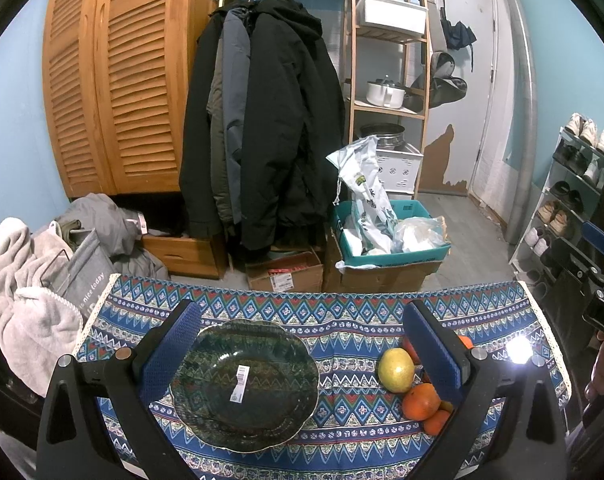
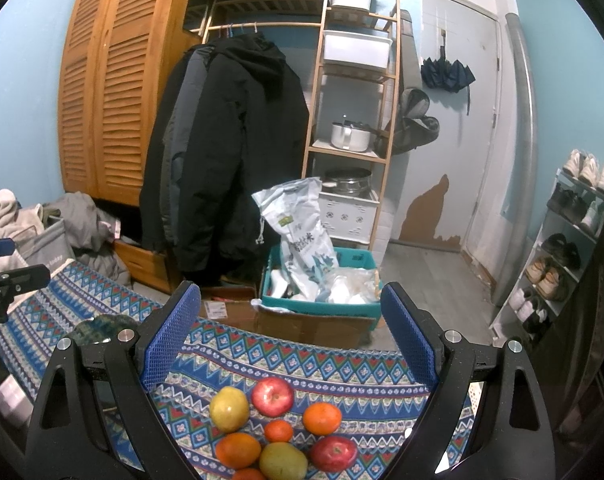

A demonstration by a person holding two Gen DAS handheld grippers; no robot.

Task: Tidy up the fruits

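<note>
A dark green glass plate (image 1: 246,386) with a white sticker lies empty on the patterned blue cloth (image 1: 342,320), between my left gripper's fingers. My left gripper (image 1: 302,356) is open and empty above it. To its right lie a yellow-green pear (image 1: 395,370) and oranges (image 1: 421,401), partly hidden by the right finger. In the right wrist view several fruits lie in a cluster: a pear (image 2: 229,409), a red apple (image 2: 272,396), oranges (image 2: 322,418), a second apple (image 2: 333,453). My right gripper (image 2: 290,344) is open and empty above them. The plate's edge (image 2: 98,330) shows at the left.
The cloth-covered table ends at its far edge (image 2: 302,344). Beyond it stand cardboard boxes (image 1: 382,276), a teal crate with bags (image 1: 390,232), hanging coats (image 1: 262,120), a wooden shelf (image 1: 386,80) and a shoe rack (image 1: 566,200). Laundry (image 1: 26,280) lies at the left.
</note>
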